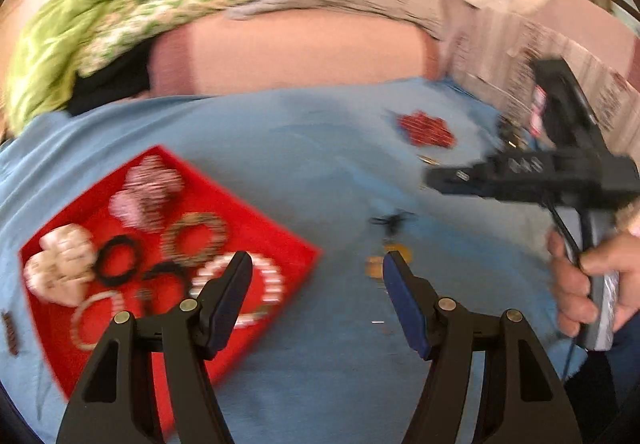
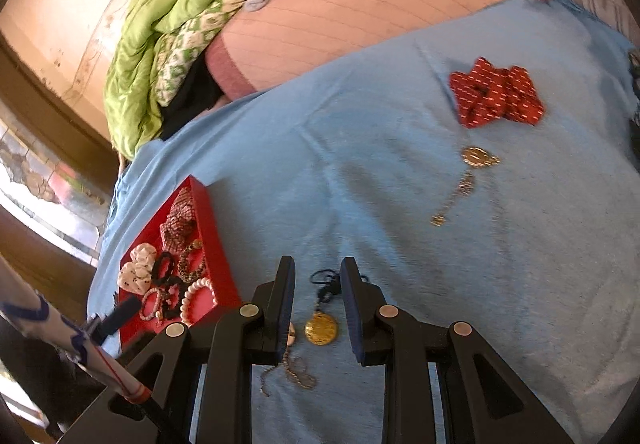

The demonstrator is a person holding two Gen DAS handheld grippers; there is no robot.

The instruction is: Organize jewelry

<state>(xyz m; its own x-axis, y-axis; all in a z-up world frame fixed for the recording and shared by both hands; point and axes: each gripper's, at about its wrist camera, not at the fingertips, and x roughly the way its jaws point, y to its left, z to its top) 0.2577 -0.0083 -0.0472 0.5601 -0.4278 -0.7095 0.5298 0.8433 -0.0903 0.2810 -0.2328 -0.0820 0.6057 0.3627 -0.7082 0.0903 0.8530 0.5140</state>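
Between my right gripper's (image 2: 318, 284) slightly parted, empty fingers, I'm eyeing the gold pendant (image 2: 321, 328): light, slippery; I'm judging its dark cord (image 2: 326, 280) easier. Left gripper (image 1: 318, 276) is hanging open, empty.

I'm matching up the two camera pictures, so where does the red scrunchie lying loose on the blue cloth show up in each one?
Left wrist: red scrunchie upper right of centre, blurred, beside the right gripper.
Right wrist: red scrunchie upper right, above a gold pendant.
Shared landmark: red tray, at lower left in both.
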